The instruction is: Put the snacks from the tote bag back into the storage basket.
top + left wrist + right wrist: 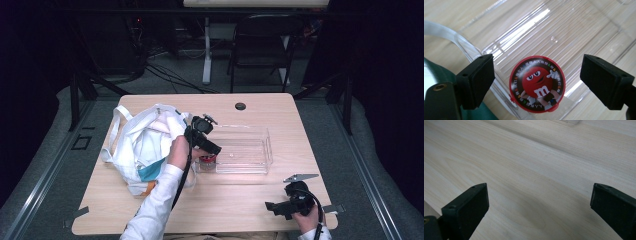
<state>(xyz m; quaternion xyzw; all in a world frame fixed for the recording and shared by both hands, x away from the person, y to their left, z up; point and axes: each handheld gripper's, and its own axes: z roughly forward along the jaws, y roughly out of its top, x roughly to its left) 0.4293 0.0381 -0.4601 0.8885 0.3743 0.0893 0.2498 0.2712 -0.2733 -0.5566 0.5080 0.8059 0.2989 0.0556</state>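
A wooden table (pixel 150 210) holds a white cloth bag (pixel 140 145) on the left and a clear plastic bin (pixel 250 150) in the middle. The left gripper (pixel 537 80) hangs over the bin's near left corner, jaws wide around nothing. A round red M&M's candy tub (pixel 537 83) sits there, probably just dropped in. The right gripper (pixel 539 212) rests near, jaws wide, empty.

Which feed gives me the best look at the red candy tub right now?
The left gripper view: the red candy tub sits close up in the clear tray, lid face-on between open jaws. The high view shows it as a small red spot under the left hand-held gripper. The right gripper view faces bare table.
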